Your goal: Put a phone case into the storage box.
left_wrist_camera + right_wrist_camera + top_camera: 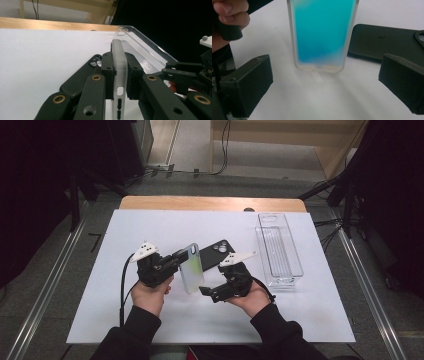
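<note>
Left gripper view shows the left gripper (pixel 119 72) pinching a translucent phone case (pixel 119 65) by its thin edge, one black pad pressed on each face, with the case standing upright between them. From the high view the same gripper (pixel 176 261) holds the case (pixel 192 268) lifted on edge near the middle of the desk (pixel 150 225), its shimmering face turned toward the person's right. The left hand (pixel 148 295) grips the gripper body from below, and a black cable trails off beside the sleeve.

Right gripper view looks at the case (pixel 323 35) head on: a teal-blue face with a pale frosted rim, its bottom edge hanging just above the white desk surface (pixel 317 100). The right gripper (pixel 324 85) has its jaws spread wide, one at each side of the frame, with nothing between the pads; the case is beyond them. In the high view this gripper (pixel 207 291) points toward the lower edge of the case.

Behind the lifted case lies a black phone case (pixel 215 254), flat on the desk, camera cutout at its far end. Further right stands a clear plastic tray (pixel 280 249), long and narrow, well apart from both grippers.
</note>
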`<state>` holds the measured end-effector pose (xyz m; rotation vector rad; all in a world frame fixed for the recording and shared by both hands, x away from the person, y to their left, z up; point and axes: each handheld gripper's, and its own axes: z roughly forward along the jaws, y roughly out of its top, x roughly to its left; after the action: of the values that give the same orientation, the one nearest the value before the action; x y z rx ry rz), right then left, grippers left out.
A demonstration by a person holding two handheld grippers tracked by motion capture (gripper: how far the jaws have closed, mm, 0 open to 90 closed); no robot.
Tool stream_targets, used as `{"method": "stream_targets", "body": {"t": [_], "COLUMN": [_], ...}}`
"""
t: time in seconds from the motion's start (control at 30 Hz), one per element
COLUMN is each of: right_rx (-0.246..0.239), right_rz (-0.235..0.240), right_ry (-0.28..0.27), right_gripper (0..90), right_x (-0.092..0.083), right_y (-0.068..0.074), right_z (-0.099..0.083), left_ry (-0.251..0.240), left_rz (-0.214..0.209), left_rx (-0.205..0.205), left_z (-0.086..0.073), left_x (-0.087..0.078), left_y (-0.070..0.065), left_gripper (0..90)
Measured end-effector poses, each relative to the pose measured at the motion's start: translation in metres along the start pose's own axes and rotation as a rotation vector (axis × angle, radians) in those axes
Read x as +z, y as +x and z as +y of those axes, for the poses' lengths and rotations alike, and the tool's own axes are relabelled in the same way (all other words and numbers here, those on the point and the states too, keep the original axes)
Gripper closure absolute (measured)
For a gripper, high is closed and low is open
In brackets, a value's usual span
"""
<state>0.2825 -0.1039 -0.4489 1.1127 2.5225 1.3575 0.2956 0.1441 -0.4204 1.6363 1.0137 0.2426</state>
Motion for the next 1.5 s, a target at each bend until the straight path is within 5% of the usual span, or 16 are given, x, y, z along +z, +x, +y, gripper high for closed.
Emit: {"method": "stream_targets", "body": {"t": [0.37, 1.03, 1.27, 1.5], "right_rx": [0.032, 0.077, 0.053, 0.036], "right_rz": [-0.04, -0.104, -0.101, -0.115], "right_ry": [-0.09, -0.149, -0.163, -0.164], "right_gripper": [0.0, 0.1, 13.2, 14.4], "right_x": [-0.004, 0.004, 0.006, 0.004], "right_y": [0.007, 0.011, 0.013, 0.015], "right_z": [0.004, 0.011, 0.011, 0.013], "left_ry": [0.028, 0.059, 0.056, 0.053], "left_rz": [-0.029, -0.08, -0.088, -0.102], "left_rx": [-0.018, -0.024, -0.025, -0.034], "left_z": [-0.002, -0.007, -0.008, -0.007], "left_x": [0.004, 0.011, 0.012, 0.01], "left_y": [-0.012, -0.036, -0.038, -0.038], "left_gripper": [80.8, 80.7, 80.6, 79.7]}}
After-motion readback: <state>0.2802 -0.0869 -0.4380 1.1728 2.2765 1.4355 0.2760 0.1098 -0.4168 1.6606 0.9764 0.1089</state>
